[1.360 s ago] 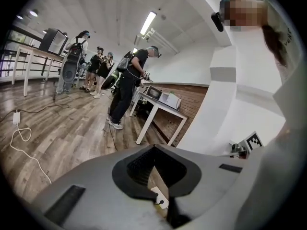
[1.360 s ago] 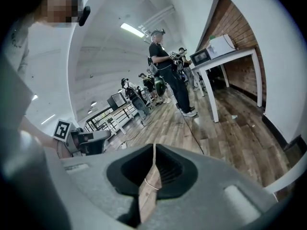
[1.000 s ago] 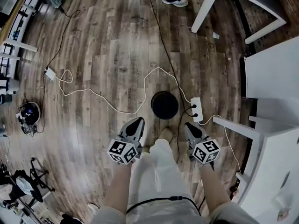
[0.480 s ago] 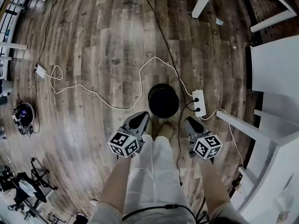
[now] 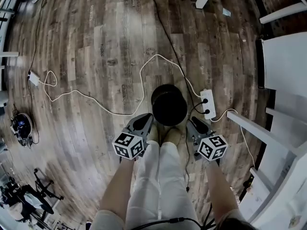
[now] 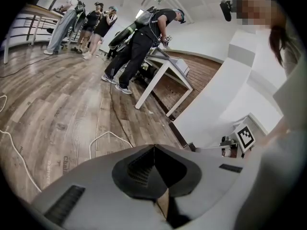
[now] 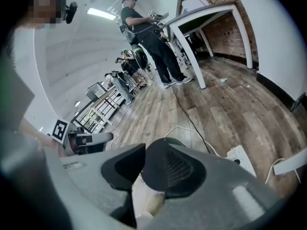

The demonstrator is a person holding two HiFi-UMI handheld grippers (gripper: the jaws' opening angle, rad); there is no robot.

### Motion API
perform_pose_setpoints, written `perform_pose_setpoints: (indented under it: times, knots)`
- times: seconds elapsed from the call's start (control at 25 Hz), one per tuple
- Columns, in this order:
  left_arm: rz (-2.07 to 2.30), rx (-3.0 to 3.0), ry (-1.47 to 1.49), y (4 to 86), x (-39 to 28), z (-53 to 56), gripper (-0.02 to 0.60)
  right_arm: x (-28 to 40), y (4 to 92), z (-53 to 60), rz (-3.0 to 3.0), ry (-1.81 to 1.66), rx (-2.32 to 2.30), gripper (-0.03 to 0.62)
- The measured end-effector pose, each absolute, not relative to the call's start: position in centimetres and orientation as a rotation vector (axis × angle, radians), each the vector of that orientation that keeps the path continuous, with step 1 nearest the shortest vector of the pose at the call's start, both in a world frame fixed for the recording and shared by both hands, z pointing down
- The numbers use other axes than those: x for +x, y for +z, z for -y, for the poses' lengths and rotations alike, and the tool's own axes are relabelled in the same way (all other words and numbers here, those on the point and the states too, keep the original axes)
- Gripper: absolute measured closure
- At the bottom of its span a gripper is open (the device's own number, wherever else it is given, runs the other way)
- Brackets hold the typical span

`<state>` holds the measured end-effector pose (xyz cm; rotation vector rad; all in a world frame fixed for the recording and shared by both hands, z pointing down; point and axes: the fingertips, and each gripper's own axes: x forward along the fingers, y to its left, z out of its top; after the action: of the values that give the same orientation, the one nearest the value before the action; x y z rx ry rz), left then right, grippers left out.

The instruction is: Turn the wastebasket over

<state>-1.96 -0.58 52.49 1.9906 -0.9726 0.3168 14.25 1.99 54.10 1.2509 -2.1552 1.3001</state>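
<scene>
The black wastebasket [image 5: 169, 104] stands on the wood floor [image 5: 105, 56] just ahead of the person's feet. The left gripper [image 5: 143, 121] is near its left flank and the right gripper [image 5: 194, 123] near its right — neither touches it yet. The left jaws are pressed together with nothing between them. The right jaws have just been opening and stand partway apart, empty. The step in hand looks like the approach for a grasp. To do it well, the left jaws would need to part too, and each pair should take the rim or wall on opposite sides so the basket rolls over evenly rather than skidding. The power strip [image 5: 207, 104] and white cable [image 5: 144, 75] lie close by — the tipping basket should clear them.
</scene>
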Motion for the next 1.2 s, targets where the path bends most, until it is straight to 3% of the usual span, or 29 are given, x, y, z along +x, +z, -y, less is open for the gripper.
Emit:
perform_pose_setpoints:
  times: [0.32,0.64,1.2]
  knots:
    - [0.962,1.947,0.382,58.2,-2.8,2.3,0.562,14.1,59.6,0.1,2.08,1.319,1.288,0.464]
    - [0.908,1.854,0.454,64.6,-2.4,2.4,0.437,14.7,65.0,1.6,2.014,1.327,1.316,0.432]
    - [0.731,1.758,0.563,70.7,0.0,2.7,0.417,15.2,70.9,1.6,1.958,1.636,1.283,0.409]
